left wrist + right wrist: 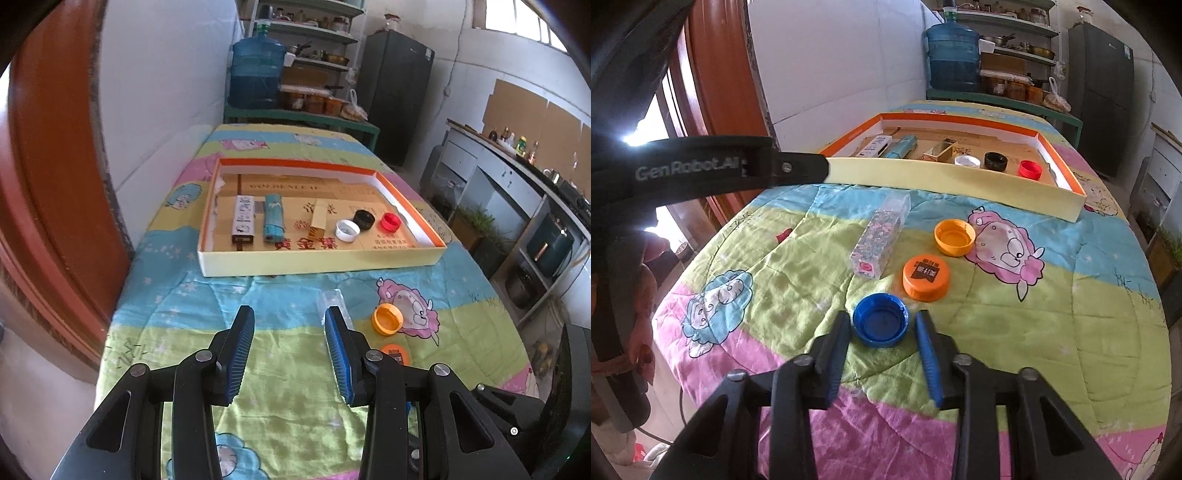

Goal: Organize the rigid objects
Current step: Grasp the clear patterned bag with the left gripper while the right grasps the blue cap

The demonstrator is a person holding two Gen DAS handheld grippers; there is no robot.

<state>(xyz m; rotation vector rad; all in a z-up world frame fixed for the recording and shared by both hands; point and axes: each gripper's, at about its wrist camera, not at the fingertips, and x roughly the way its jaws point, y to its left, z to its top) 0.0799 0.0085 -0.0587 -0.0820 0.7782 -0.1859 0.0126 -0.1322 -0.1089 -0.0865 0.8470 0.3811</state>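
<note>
Lower centre of the right wrist view: right gripper [882, 325] clamped across rim of small round blue plastic bottle cap [881, 320] on cartoon-print quilt [1015, 350]. Likely light, stiff, slick; best pinched across rim. Left gripper [290, 321] apart, empty.

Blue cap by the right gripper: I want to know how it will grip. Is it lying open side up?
Open side up: the blue cap shows its hollow inside and rim, lying on the quilt.

Both wrist fisheyes look down-forward, close over the quilted table [295, 295]. Shared: shallow box [321, 263] upper centre, orange caps [955, 237]; the right view sits nearer the blue cap [881, 320].
</note>
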